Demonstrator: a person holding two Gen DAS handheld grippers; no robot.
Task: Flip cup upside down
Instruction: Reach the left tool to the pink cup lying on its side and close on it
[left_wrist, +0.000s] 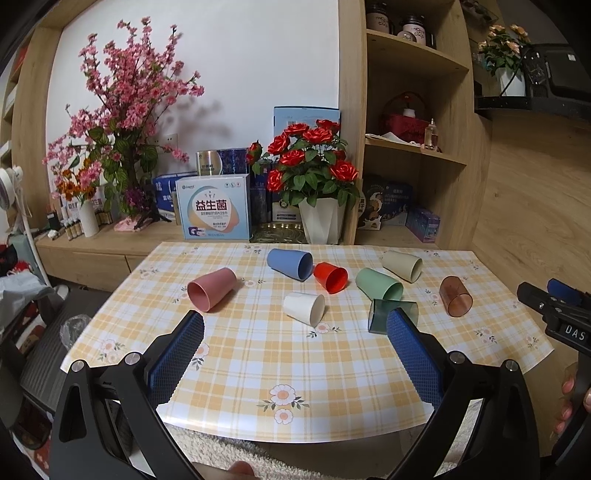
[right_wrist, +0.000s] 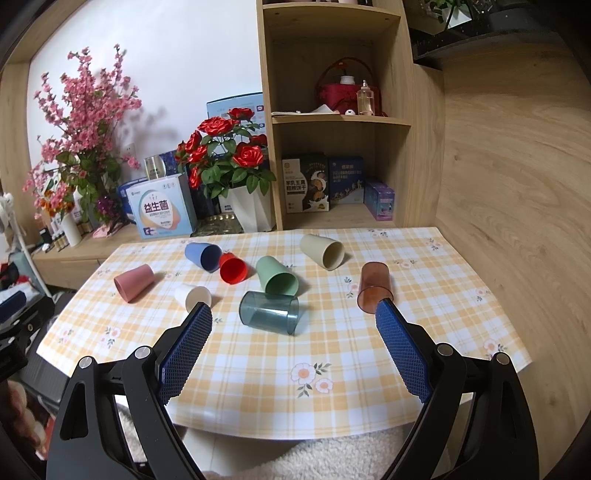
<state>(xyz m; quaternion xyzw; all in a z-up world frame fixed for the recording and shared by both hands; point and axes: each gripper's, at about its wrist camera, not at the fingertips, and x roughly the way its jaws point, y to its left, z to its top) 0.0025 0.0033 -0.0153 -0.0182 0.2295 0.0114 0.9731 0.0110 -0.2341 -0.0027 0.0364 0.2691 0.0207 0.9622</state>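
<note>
Several cups lie on their sides on the checked table (left_wrist: 258, 369): pink (left_wrist: 210, 288), blue (left_wrist: 290, 263), red (left_wrist: 330, 277), white (left_wrist: 304, 308), green (left_wrist: 378, 283), beige (left_wrist: 402, 265), clear brown (left_wrist: 455, 296) and clear grey-teal (left_wrist: 380, 314). In the right wrist view they show as pink (right_wrist: 133, 282), white (right_wrist: 192, 296), grey-teal (right_wrist: 269, 312) and brown (right_wrist: 373, 291). My left gripper (left_wrist: 295, 321) is open and empty above the table's near half. My right gripper (right_wrist: 293, 308) is open and empty, nearest the grey-teal cup.
A potted rose plant (left_wrist: 314, 177), boxes (left_wrist: 212, 206) and pink blossom branches (left_wrist: 125, 110) stand on the sideboard behind the table. A wooden shelf unit (left_wrist: 413, 147) rises at the back right. A white rug (right_wrist: 332, 458) lies below the table's front edge.
</note>
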